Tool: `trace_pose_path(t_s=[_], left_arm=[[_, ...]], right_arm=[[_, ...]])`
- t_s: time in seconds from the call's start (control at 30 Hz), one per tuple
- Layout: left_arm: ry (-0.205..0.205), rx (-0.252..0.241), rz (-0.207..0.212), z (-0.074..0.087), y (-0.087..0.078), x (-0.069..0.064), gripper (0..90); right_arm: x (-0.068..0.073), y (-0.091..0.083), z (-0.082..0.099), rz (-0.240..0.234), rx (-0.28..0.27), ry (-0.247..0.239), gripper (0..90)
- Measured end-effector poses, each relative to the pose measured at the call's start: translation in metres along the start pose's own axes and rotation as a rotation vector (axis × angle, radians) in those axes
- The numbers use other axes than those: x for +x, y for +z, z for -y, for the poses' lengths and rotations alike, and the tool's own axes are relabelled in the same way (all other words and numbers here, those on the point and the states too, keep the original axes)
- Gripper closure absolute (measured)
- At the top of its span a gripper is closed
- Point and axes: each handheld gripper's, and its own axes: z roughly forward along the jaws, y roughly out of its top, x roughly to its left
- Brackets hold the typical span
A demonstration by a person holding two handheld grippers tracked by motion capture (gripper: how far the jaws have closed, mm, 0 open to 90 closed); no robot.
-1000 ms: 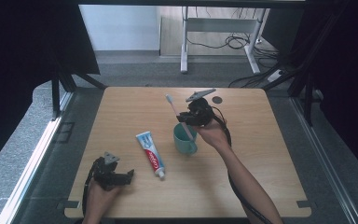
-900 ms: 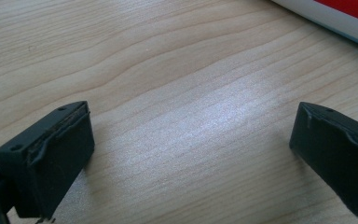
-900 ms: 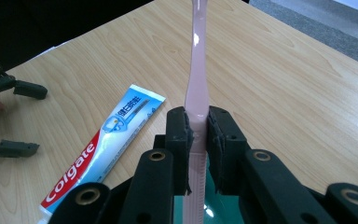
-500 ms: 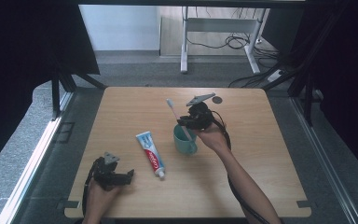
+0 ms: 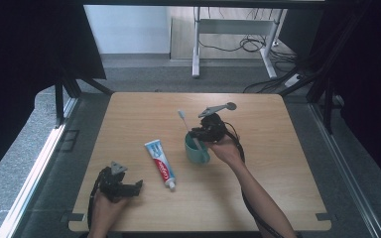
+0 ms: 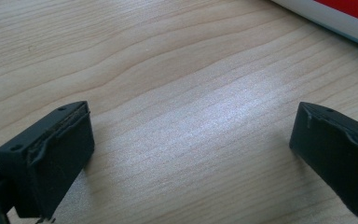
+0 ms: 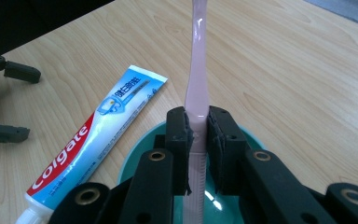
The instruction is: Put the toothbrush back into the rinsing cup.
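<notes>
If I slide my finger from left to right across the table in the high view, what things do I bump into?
left gripper → toothpaste tube → teal cup, with the right gripper holding a pink toothbrush over it.

Toothpaste tube (image 5: pixel 159 161) lies between grippers, beside cup (image 5: pixel 197 149); table (image 5: pixel 287 163) right side free.

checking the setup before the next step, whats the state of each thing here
toothbrush: clamped in the right gripper, handle end dipping into the cup, head up
cup: upright on the table
toothpaste: lying flat beside the cup, cap on
left gripper: open, nothing between its jaws, low over bare wood
right gripper: shut on the toothbrush, over the cup
</notes>
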Motion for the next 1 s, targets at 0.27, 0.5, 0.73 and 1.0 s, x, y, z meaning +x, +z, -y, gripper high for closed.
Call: trace_pose_path(t_s=[0.27, 0.5, 0.73, 1.0], left_arm=[[-0.001, 0.000, 0.000, 0.000, 0.000, 0.000, 0.0], [0.000, 0.000, 0.000, 0.000, 0.000, 0.000, 0.0], [0.000, 0.000, 0.000, 0.000, 0.000, 0.000, 0.0], [0.000, 0.000, 0.000, 0.000, 0.000, 0.000, 0.0]], right_arm=[[-0.001, 0.007, 0.007, -0.007, 0.008, 0.008, 78.6], [-0.002, 0.012, 0.012, -0.010, 0.013, 0.017, 78.4], [-0.003, 0.016, 0.017, -0.014, 0.020, 0.024, 78.0], [-0.005, 0.017, 0.021, -0.023, 0.023, 0.028, 77.2]])
